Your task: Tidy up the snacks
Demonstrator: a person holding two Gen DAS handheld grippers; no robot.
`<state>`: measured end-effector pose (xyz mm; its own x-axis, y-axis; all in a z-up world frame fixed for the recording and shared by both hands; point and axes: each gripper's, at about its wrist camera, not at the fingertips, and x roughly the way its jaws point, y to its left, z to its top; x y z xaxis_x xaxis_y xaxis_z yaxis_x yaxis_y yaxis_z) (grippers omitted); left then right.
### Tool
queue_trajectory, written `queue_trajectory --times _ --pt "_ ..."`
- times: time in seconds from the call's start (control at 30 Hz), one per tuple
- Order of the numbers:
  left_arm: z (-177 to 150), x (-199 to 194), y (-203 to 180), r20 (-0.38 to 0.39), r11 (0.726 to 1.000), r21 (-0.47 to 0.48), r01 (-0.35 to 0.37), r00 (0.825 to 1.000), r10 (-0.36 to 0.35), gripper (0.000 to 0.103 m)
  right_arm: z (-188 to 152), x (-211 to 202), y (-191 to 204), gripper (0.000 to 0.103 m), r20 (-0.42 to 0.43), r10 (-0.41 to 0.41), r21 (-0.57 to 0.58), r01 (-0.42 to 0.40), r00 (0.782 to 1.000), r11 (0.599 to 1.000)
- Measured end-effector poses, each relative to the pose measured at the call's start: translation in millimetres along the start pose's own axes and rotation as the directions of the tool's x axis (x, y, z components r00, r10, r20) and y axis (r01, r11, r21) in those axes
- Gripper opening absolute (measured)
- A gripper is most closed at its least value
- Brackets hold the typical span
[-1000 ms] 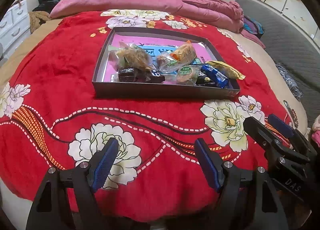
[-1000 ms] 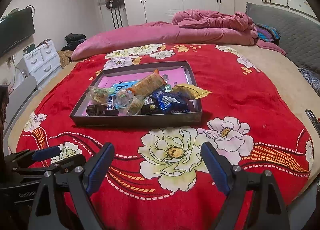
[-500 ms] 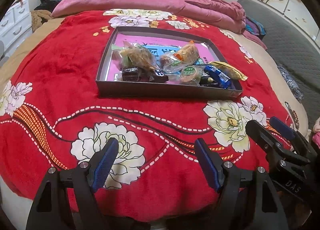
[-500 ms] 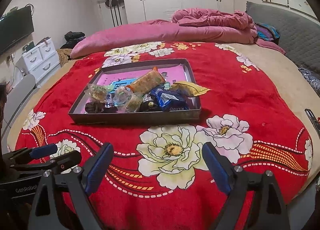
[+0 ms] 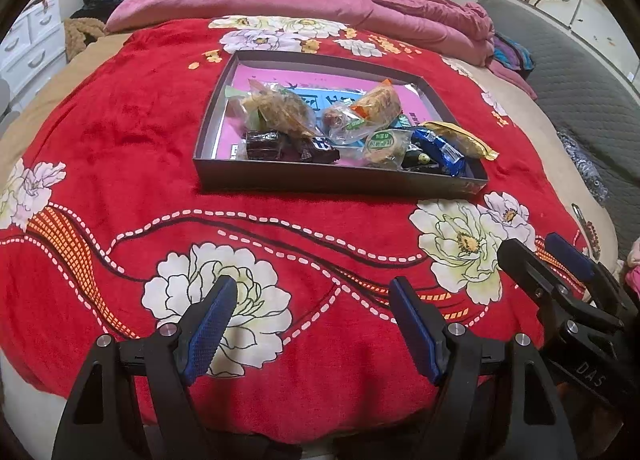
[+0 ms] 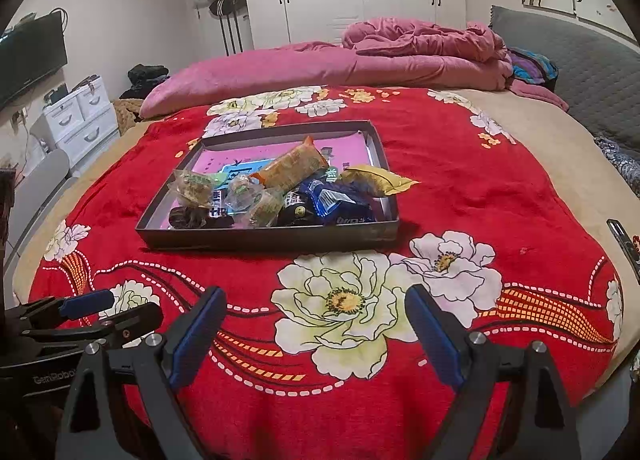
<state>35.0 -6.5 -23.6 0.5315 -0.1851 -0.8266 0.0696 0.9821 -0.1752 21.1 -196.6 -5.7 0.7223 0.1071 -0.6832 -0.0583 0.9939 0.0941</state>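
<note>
A shallow dark box lies on the red flowered blanket in the middle of the bed. It holds several wrapped snacks: an orange packet, a blue packet, a dark brown packet and a yellow packet that hangs over the box's right rim. My left gripper is open and empty above the blanket, well short of the box. My right gripper is open and empty too, beside it; its fingers show at the right of the left wrist view.
A pink duvet and pillow lie across the far end of the bed. White drawers and a TV stand at the left, wardrobes behind. A grey headboard runs along the right. The near bed edge is just under both grippers.
Both grippers have shifted a little; the box sits slightly lower and more to the right in the left view. Both stay open and empty.
</note>
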Motion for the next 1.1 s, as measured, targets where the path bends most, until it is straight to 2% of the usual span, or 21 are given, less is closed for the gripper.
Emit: queue_trajectory --times 0.5,0.73,1.1 --pt "0.3 -3.1 0.0 0.013 1.0 -0.004 0.004 1.0 -0.004 0.079 0.0 -0.6 0.1 0.091 0.002 -0.002 0.0 0.002 1.0 1.0" --pt "-1.3 -5.1 -1.7 0.02 1.0 0.002 -0.016 1.0 0.016 0.079 0.1 -1.4 -0.4 0.092 0.002 -0.005 0.001 0.005 1.0 1.0" --pt "1.6 -17.1 0.6 0.087 0.999 0.001 -0.052 0.995 0.051 0.079 -0.2 -1.8 -1.7 0.092 0.0 -0.01 0.004 0.01 1.0 1.0"
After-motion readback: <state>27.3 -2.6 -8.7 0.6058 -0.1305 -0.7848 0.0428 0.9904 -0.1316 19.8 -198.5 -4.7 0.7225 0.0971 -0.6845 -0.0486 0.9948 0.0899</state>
